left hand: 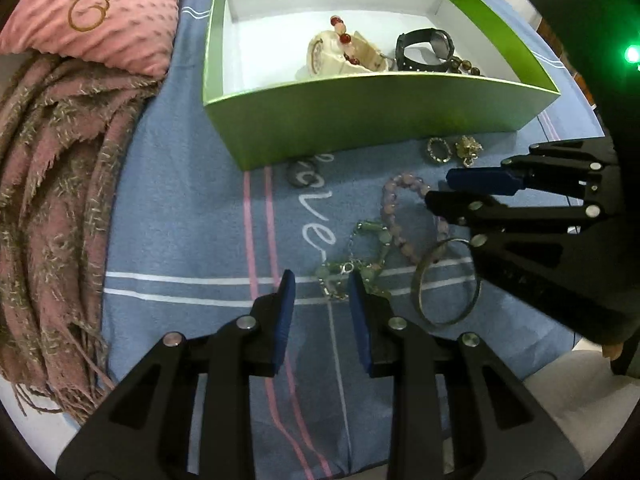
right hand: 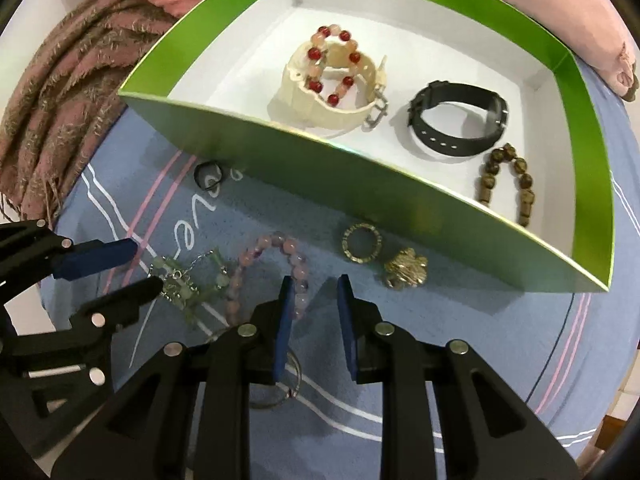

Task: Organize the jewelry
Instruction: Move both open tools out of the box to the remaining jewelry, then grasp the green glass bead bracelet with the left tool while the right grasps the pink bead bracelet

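A green box (right hand: 248, 148) with a white floor stands on a blue cloth (left hand: 192, 216) printed with pink and white lines; whether a desk or a bed lies under the cloth cannot be told. Inside the box lie a cream bracelet (right hand: 320, 108) with a red and pink bead bracelet (right hand: 332, 60) draped over it, a black watch (right hand: 456, 120) to its right, and a brown bead bracelet (right hand: 504, 184) nearer the right wall.

The rest of the jewelry is on the cloth on the near side of the box. Just beside the near wall lie a gold ring (right hand: 362, 244) and a gold flower brooch (right hand: 406, 268), side by side but apart. To the left sits a small dark ring (right hand: 208, 176), close to the box wall. Nearer the viewer lie a pink bead bracelet (right hand: 264, 264), a green bead chain (right hand: 188, 284) to its left and touching it, and a metal bangle (left hand: 444, 284).

The left gripper (left hand: 322, 286) points down at the cloth with its blue fingers (left hand: 286, 320) parted; the green bead chain lies just at and beyond the right finger's tip, and nothing is clamped between the pads. The right gripper (right hand: 314, 292) also points down with its jaws apart and empty; its left finger stands over the near end of the pink bead bracelet, and the bangle shows partly behind it.

At the far left lie a fringed pink shawl (left hand: 60, 184) and a pink dotted cushion (left hand: 108, 8).
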A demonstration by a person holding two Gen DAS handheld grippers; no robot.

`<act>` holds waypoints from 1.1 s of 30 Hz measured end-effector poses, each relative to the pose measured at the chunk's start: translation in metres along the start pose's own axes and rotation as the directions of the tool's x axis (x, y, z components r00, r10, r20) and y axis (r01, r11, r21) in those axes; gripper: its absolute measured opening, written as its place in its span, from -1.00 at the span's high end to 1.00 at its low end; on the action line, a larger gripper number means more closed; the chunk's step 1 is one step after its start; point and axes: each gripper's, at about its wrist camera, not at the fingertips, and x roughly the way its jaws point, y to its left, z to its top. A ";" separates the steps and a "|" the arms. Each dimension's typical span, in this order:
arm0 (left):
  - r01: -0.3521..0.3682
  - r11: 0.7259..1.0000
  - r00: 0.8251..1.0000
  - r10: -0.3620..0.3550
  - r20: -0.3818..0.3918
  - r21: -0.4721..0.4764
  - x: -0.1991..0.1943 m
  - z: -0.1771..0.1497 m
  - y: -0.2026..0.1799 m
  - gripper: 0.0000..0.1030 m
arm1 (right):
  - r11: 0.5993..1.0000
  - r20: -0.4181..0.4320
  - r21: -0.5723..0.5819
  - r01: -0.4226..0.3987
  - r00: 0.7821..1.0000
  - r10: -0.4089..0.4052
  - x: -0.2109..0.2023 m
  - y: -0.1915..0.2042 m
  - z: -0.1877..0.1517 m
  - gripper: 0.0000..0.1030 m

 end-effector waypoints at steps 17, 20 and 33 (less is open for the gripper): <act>0.006 1.000 1.000 -0.006 -0.015 0.003 0.017 0.017 -0.010 0.23 | 0.996 0.030 -0.076 0.041 0.999 -0.038 0.007 0.036 -0.005 0.85; 0.013 1.000 1.000 -0.013 -0.013 -0.003 0.017 0.017 -0.006 0.23 | 0.999 0.025 -0.032 0.016 1.000 -0.016 0.004 0.017 -0.009 0.86; 0.053 0.998 0.999 -0.053 -0.004 -0.017 0.021 0.014 0.004 0.79 | 0.994 0.052 0.114 -0.001 0.999 -0.005 -0.013 -0.039 -0.026 0.86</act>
